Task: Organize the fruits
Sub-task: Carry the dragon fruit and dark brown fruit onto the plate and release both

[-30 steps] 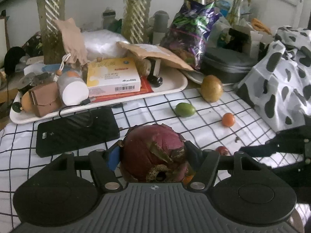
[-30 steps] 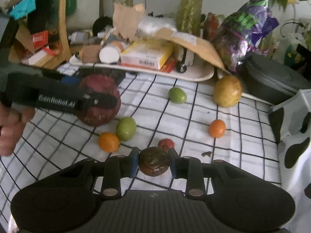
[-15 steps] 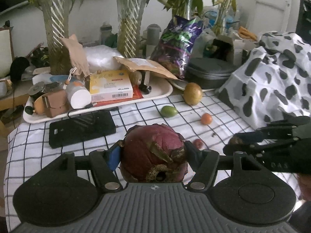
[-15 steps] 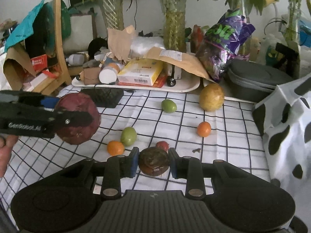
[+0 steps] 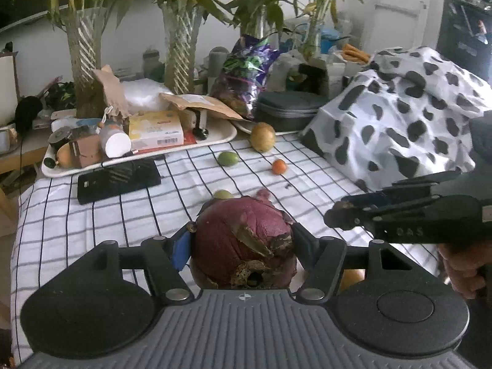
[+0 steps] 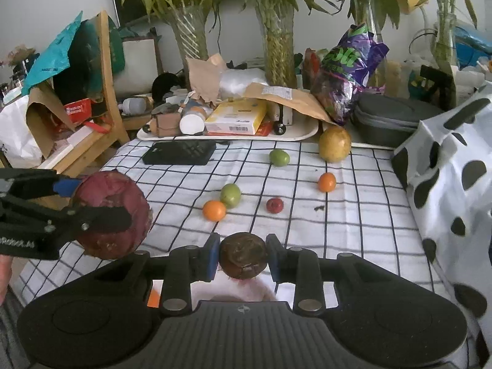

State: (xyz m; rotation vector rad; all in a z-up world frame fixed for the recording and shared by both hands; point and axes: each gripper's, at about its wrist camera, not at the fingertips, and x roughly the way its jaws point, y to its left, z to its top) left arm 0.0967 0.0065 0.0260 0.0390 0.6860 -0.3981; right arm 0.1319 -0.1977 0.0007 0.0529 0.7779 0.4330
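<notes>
My left gripper (image 5: 243, 243) is shut on a large dark-red dragon fruit (image 5: 244, 246), held above the checked cloth; it also shows in the right wrist view (image 6: 112, 213). My right gripper (image 6: 243, 256) is shut on a small brown round fruit (image 6: 243, 259), held above the near edge. On the cloth lie a yellow-brown fruit (image 6: 334, 144), a green fruit (image 6: 279, 157), another green fruit (image 6: 230, 195), two orange fruits (image 6: 214, 210) (image 6: 327, 182) and a small red fruit (image 6: 274, 205).
A cream tray (image 6: 307, 132) with boxes and bottles stands at the back. A black power bank (image 6: 180, 152) lies in front of it. A cow-print cloth heap (image 6: 446, 169) fills the right side. A grey case (image 6: 390, 120) and plant vases stand behind.
Both grippers have lifted and pulled back toward the near edge with their fruits held. More of the cloth and the loose fruits now shows ahead.
</notes>
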